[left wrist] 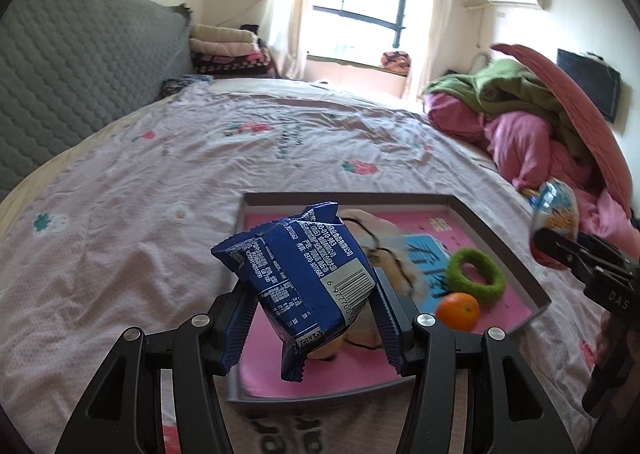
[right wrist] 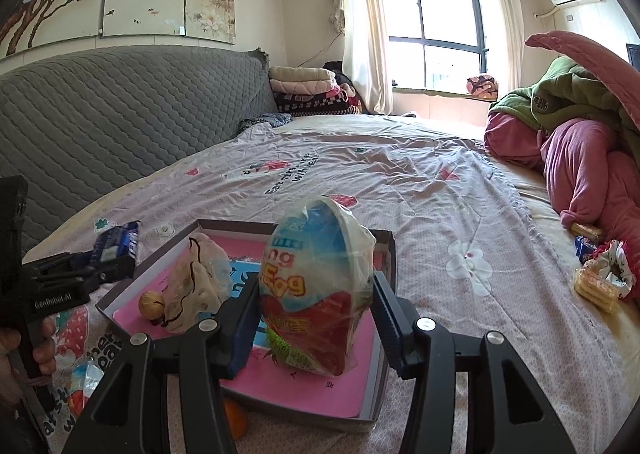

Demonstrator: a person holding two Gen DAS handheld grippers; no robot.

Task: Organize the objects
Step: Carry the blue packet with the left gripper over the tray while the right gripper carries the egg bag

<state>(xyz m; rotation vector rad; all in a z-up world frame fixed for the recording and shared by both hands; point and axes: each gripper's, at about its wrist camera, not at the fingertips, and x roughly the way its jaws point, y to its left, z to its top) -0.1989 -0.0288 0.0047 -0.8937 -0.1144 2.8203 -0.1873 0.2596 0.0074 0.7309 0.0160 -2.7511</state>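
My left claw [left wrist: 310,318] grips the blue snack packet [left wrist: 298,286] at lower center, long axis tilted upper left, above the tray [left wrist: 500,242]. My right claw [right wrist: 316,318] clamps the upright egg-shaped toy pack [right wrist: 320,286].

Blue snack packet [left wrist: 304,286] tilted above tray [left wrist: 500,242]; wrapped egg-shaped toy [right wrist: 316,294] upright.

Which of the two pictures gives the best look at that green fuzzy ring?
The left wrist view: the green ring lies fully visible in the tray, beside the orange. In the right wrist view only a green sliver shows behind the egg packet.
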